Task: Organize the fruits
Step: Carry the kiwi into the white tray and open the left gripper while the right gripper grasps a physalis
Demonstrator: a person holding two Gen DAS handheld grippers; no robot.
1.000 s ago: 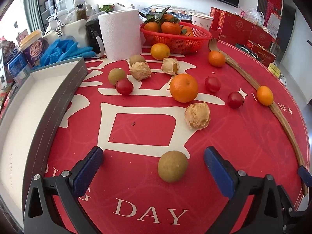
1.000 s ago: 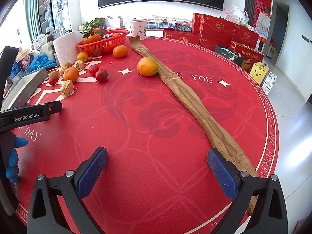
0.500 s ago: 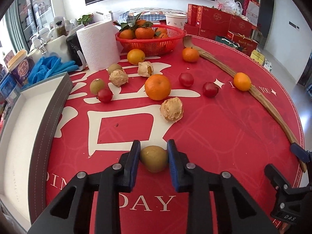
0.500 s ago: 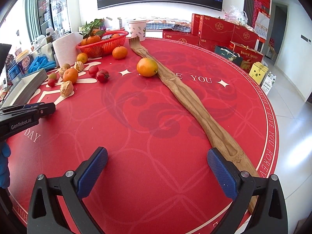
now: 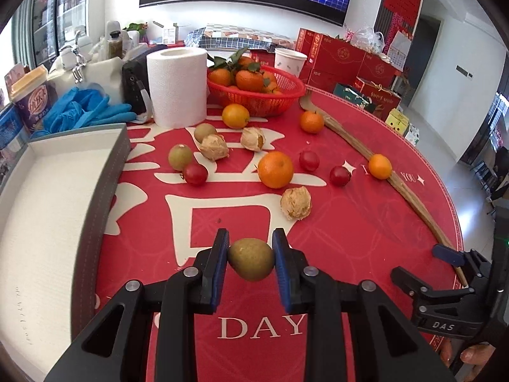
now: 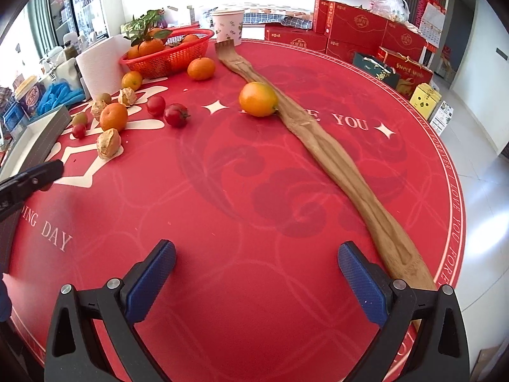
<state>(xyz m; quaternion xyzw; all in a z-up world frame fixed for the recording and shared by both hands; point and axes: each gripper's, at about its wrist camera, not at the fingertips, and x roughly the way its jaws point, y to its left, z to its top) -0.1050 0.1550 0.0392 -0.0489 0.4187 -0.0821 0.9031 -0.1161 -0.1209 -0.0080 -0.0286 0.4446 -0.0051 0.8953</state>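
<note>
Left gripper point(image 5: 251, 262) is pinched on a green-brown fruit point(image 5: 251, 263), blue pads pressed against both its sides, above the red tablecloth point(image 5: 366, 222) near the "DAY" lettering. Whether the fruit is clear of the cloth cannot be told for certain (it looks raised).

Right gripper point(image 6: 256, 278) is spread wide, nothing between the fingers, over bare cloth beside the long wooden strip point(image 6: 334, 165).

Progress, judged from the layout: early stage. The grey tray point(image 5: 63, 191) at the left is seen with a white bare floor, no fruit in it. If the tray is the target, nothing has been delivered yet and the held fruit would be the first.

Left on the cloth:
- large orange point(image 5: 275, 169) mid-table
- small oranges: one point(image 5: 235, 116) by the red basket point(image 5: 286, 95), one point(image 5: 311, 122) near the strip's far end, one point(image 5: 380, 166) touching the strip
- three red tomatoes point(image 5: 195, 174), point(image 5: 309, 160), point(image 5: 340, 175)
- two more green-brown fruits point(image 5: 180, 156), point(image 5: 204, 131)
- three papery husked fruits point(image 5: 296, 202), point(image 5: 214, 146), point(image 5: 253, 138)

The basket already holds leafy oranges. How the sorting is meant (tray vs basket, by kind) cannot be read from the views.
</note>
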